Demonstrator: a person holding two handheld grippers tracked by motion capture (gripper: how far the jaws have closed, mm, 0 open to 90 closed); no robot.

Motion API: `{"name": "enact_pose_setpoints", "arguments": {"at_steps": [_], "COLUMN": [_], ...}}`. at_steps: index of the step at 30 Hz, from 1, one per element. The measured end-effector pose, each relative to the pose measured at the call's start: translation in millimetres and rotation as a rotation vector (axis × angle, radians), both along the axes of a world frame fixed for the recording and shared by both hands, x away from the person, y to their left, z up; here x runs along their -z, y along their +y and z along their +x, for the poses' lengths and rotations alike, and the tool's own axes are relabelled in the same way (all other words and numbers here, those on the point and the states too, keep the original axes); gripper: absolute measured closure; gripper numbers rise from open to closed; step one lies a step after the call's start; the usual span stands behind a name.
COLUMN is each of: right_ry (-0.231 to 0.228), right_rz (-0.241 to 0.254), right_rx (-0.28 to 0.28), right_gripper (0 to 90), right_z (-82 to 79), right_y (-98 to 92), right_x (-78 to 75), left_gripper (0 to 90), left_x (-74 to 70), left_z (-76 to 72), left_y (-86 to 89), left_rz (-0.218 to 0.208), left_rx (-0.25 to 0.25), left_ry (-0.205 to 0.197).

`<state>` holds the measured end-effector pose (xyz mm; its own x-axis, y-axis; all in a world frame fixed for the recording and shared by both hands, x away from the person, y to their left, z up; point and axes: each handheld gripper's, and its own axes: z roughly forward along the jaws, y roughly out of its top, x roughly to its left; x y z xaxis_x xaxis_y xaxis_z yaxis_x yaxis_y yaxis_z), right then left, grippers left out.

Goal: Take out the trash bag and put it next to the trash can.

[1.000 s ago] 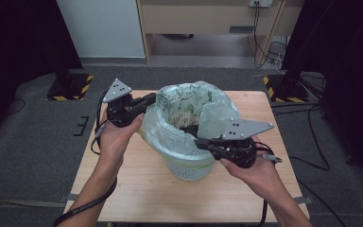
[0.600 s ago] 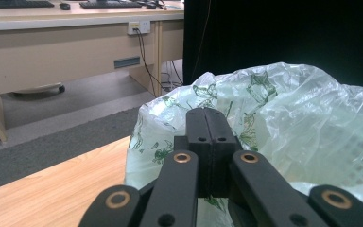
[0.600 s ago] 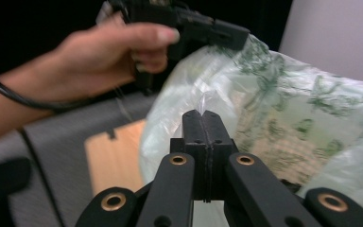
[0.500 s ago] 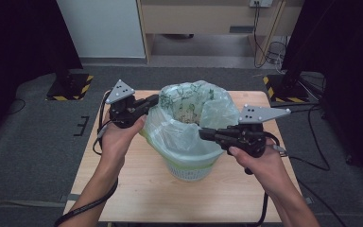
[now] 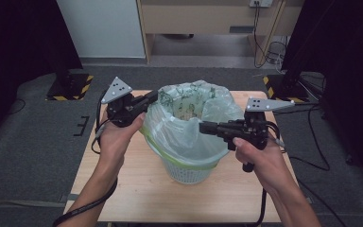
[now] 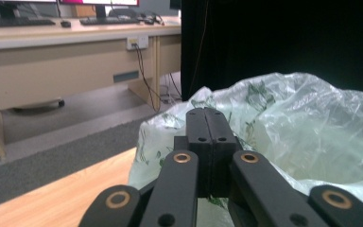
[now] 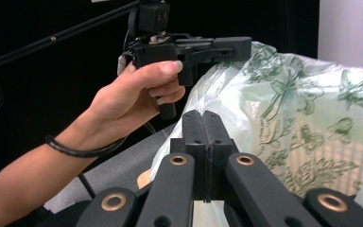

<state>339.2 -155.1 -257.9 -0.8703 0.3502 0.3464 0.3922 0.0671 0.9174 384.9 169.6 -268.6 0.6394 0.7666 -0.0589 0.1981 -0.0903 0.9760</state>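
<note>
A white lattice basket point(image 5: 189, 171) stands mid-table, lined with a pale green printed plastic bag point(image 5: 184, 135) that puffs over its rim. My left gripper point(image 5: 152, 97) sits at the bag's left rim, level and pointing right. Its jaws point(image 6: 209, 113) are shut, with the bag point(image 6: 312, 123) just beyond them. My right gripper point(image 5: 203, 126) hovers over the bag's front right rim, pointing left. Its jaws point(image 7: 206, 116) are shut and I see nothing pinched between them. The right gripper view also takes in the left gripper point(image 7: 238, 46) in a hand, above the bag point(image 7: 312, 118).
The wooden table point(image 5: 123, 189) has bare board around the basket. Grey carpet surrounds it. Two black stands with hazard-striped bases point(image 5: 71, 85) point(image 5: 279, 87) flank the far side. A desk point(image 5: 208, 19) and cables point(image 5: 269, 47) lie beyond.
My right gripper has risen and drifted slightly right, from the bag's front side to just above its rim. The left gripper has hardly moved.
</note>
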Motion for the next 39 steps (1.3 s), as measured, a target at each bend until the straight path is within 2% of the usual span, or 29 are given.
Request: {"name": "enact_pose_setpoints", "arguments": {"at_steps": [4,7,11,17,20,26,31,32,36,39], "right_ry": [0.003,0.022,0.038,0.036,0.053,0.082,0.092,0.092,0.091,0.087], "right_rz": [0.019,0.006,-0.017,0.001,-0.013,-0.037,-0.046,-0.045,-0.045,-0.045], "right_rx": [0.019,0.041,0.062,0.093,0.102,0.118,0.128,0.129,0.138,0.14], "right_gripper": [90.0,90.0,90.0,90.0,90.0,90.0,90.0,90.0,89.5,86.0], "right_z": [4.3,10.1,20.1,32.9,39.3,50.0,55.8,56.4,58.9,58.3], "right_y": [-1.6,2.1,10.6,14.5,18.1,25.8,29.9,30.2,30.7,31.2], "right_x": [-5.6,-4.4,-2.4,-11.4,-9.3,-2.0,3.1,4.0,7.4,8.9], "left_gripper": [90.0,90.0,90.0,90.0,90.0,90.0,90.0,90.0,90.0,90.0], "left_x": [-5.3,-8.7,-13.2,-22.0,-22.2,-22.1,-21.8,-20.9,-22.3,-23.2], "left_z": [-0.7,-0.6,2.0,5.1,5.8,3.9,2.9,2.5,0.2,0.7], "left_y": [-4.1,-9.7,-17.2,-26.4,-31.7,-44.1,-48.3,-50.3,-56.0,-57.2], "left_rz": [-0.004,-0.005,0.008,0.03,0.025,0.049,0.015,0.004,0.001,-0.001], "left_rx": [0.015,0.029,0.039,0.055,0.07,0.1,0.138,0.16,0.192,0.192], "left_ry": [-0.01,-0.013,-0.014,-0.019,-0.013,-0.02,-0.015,-0.005,-0.025,-0.025]}}
